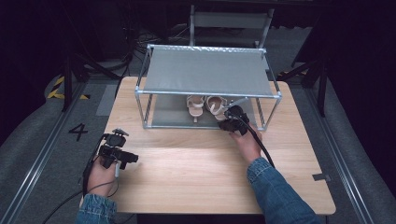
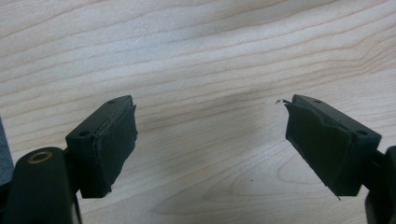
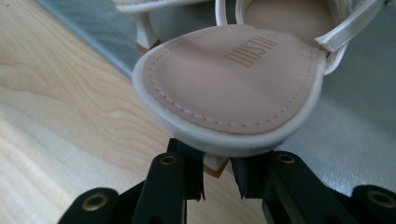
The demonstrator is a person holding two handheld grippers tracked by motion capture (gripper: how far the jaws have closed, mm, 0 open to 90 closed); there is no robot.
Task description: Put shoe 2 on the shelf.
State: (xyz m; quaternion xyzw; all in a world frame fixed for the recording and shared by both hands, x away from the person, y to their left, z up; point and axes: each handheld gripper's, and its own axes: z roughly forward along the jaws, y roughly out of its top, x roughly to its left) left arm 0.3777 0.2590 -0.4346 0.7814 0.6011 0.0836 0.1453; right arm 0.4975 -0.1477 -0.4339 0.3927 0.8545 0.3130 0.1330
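Two grippers: my right gripper (image 3: pixel 217 179) clamps the sandal's (image 3: pixel 233 84) heel at frame centre, left gripper (image 2: pixel 210 144) open, lower left.

A light wooden worktop (image 1: pixel 196 172) stands on a grey floor (image 1: pixel 42 135). On the worktop's far half sits a metal-framed shoe rack (image 1: pixel 144 100) with a grey fabric top shelf (image 1: pixel 205 72). A pale sandal (image 1: pixel 195 108) rests on the rack's lower shelf. A black number 4 (image 1: pixel 78 131) marks the floor at left. A grey chair (image 1: pixel 231 21) stands behind the rack.
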